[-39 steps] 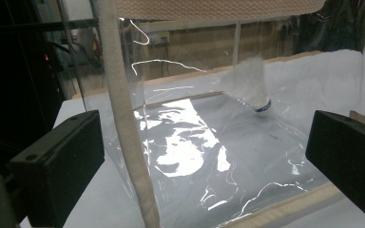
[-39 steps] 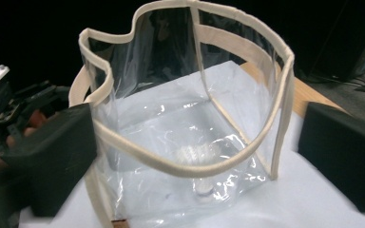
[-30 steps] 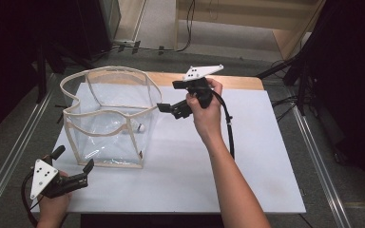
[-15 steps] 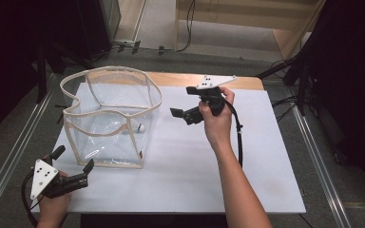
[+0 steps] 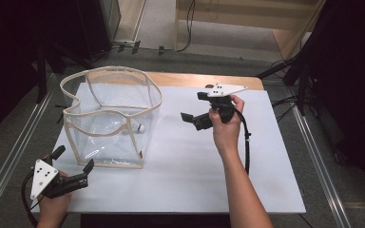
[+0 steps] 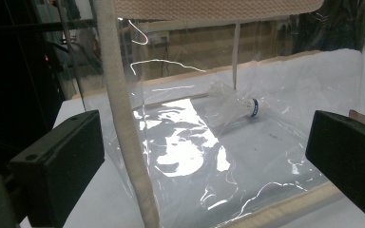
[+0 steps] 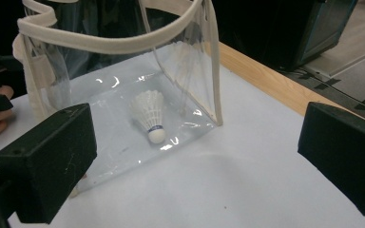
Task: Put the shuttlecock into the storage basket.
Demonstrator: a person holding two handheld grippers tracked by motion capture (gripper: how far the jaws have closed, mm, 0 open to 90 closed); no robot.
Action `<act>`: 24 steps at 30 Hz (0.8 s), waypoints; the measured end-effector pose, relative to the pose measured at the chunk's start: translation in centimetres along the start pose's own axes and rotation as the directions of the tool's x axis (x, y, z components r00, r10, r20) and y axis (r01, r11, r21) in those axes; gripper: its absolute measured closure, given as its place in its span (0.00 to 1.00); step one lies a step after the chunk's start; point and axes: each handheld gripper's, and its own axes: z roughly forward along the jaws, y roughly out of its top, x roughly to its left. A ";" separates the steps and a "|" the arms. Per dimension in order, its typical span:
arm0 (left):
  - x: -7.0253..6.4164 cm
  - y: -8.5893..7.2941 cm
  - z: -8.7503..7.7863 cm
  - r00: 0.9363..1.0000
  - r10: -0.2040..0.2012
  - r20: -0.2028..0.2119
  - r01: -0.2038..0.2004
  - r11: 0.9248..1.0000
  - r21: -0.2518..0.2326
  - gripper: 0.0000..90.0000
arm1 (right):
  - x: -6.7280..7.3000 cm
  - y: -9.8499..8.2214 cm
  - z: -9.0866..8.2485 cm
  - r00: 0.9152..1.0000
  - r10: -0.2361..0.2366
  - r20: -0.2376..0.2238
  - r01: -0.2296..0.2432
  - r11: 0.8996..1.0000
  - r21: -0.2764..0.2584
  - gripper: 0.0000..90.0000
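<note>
A clear plastic bag (image 5: 119, 70) with beige trim stands open on the left of the white tabletop (image 5: 180, 180). A white shuttlecock (image 5: 141, 127) lies on the bag's floor, by its right wall. My right gripper (image 5: 194, 106) hovers open to the right of the bag, jaws pointing at it, nothing between them. In the right gripper view the shuttlecock (image 7: 149, 114) lies cork towards me behind the clear wall. My left gripper (image 5: 73, 159) rests open at the front left corner, just short of the bag's near corner seam (image 6: 128, 142); through the wall it sees the shuttlecock (image 6: 233, 102).
A wooden strip (image 5: 195, 80) edges the table's far side. Metal rails (image 5: 313, 142) run along both sides, with dark stands and cables beyond. The right gripper's cable (image 5: 245, 142) hangs along the forearm. Bare white surface lies right of the bag and in front of it.
My right gripper has drawn back to the right, away from the bag's mouth. The left gripper and the bag have stayed put.
</note>
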 end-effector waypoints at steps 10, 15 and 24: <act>0.0 0.0 0.0 1.000 0.001 0.000 -0.001 1.000 0.000 0.00 | -0.7 -1.8 -1.2 0.999 0.024 0.030 -0.024 1.000 -0.009 0.00; 0.0 0.0 0.0 1.000 0.001 0.000 -0.001 1.000 -0.001 0.00 | -1.0 -2.8 -1.8 0.998 0.037 0.044 -0.037 0.999 -0.007 0.00; 0.0 0.0 0.0 1.000 0.003 0.000 -0.003 1.000 -0.001 0.00 | -1.5 -4.5 -2.6 0.996 0.058 0.066 -0.057 0.998 -0.004 0.00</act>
